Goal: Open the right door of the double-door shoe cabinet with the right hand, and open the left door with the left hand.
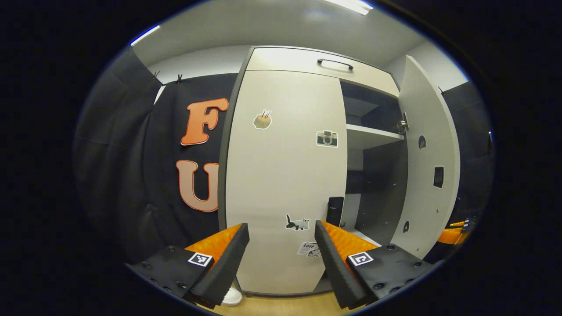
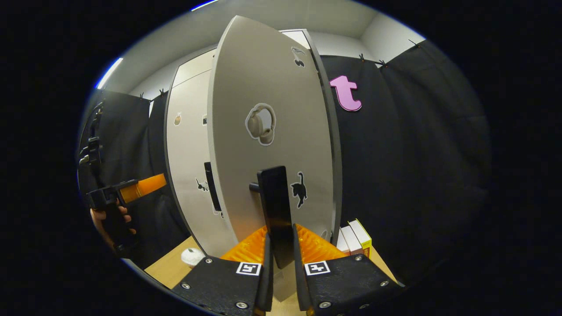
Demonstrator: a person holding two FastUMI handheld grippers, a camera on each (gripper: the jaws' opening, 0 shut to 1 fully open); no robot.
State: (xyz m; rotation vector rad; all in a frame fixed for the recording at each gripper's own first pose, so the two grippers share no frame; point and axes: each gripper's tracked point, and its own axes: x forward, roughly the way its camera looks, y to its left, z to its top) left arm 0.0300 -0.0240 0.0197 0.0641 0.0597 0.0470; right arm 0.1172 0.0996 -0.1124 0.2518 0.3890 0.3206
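My left gripper (image 1: 281,254) is spread wide, aimed at the closed left door (image 1: 285,175) to reach its handle (image 2: 212,186). Right of that door, my right gripper (image 2: 281,256) pinches the right door's handle (image 2: 275,210), holding that right door (image 2: 268,131) swung out.

bright ceiling strip lights (image 1: 351,5), sharp focus, soft shadows, strong fisheye bending at edges

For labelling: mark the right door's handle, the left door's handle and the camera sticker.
right door's handle (image 2: 275,210), right gripper view, middle of the bar.
left door's handle (image 1: 334,210), left gripper view, bar's front.
camera sticker (image 1: 327,138), left gripper view, centre.
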